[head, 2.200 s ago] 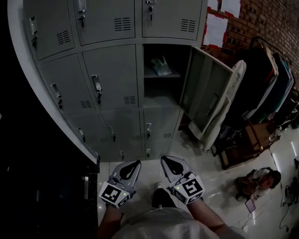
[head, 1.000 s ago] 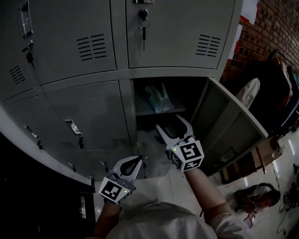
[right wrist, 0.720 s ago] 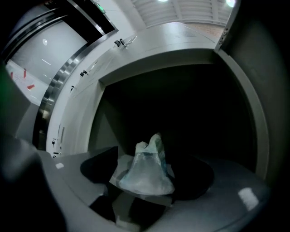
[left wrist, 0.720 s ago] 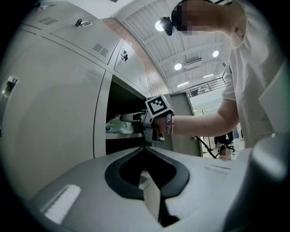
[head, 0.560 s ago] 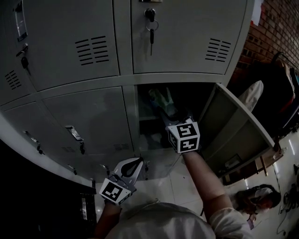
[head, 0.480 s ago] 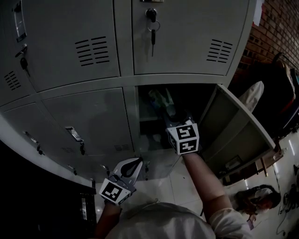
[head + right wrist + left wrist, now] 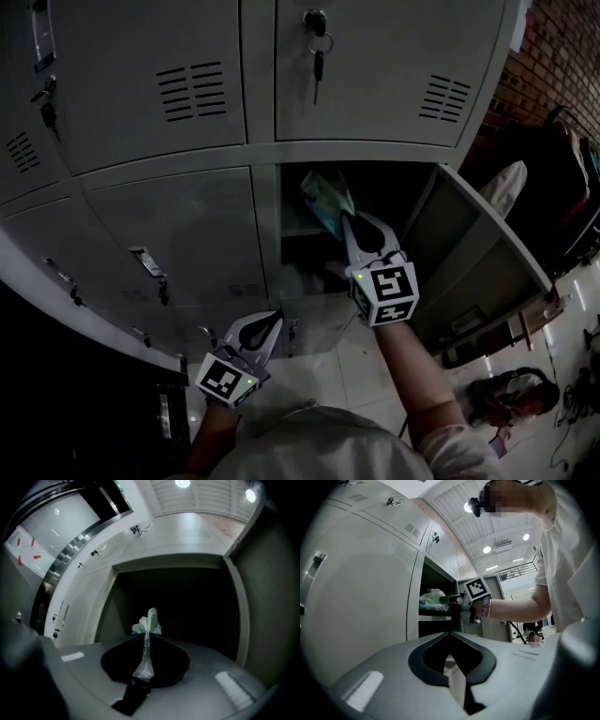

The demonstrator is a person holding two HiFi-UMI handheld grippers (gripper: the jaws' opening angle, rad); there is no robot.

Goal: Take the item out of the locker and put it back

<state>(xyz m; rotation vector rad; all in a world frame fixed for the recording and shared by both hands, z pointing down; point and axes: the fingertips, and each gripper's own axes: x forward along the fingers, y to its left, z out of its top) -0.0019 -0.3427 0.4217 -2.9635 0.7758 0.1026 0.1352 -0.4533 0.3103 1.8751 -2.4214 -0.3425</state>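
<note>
The item is a pale green plastic bag [image 7: 326, 195] in the open locker compartment [image 7: 398, 186]. My right gripper [image 7: 360, 221] reaches level into the opening. Its jaws have just been closing and are now shut on the bag. In the right gripper view the thin plastic [image 7: 145, 652] is pinched between the jaws, and the bunched bag [image 7: 149, 622] stands just past the tips. My left gripper [image 7: 269, 322] hangs lower, in front of the closed lockers, shut on nothing. The left gripper view shows the bag [image 7: 433, 599] at the tips of the right gripper [image 7: 453, 601].
The compartment's door [image 7: 483, 258] swings out to the right. Above, a closed locker has keys [image 7: 319, 45] hanging in its lock. At the far right stand a rack of clothes [image 7: 562, 178] and a brick wall. A person [image 7: 511, 394] sits on the floor at lower right.
The right gripper went from open in front of the compartment into it, shut on the bag, and has drawn back a little with it. The left gripper has stayed low.
</note>
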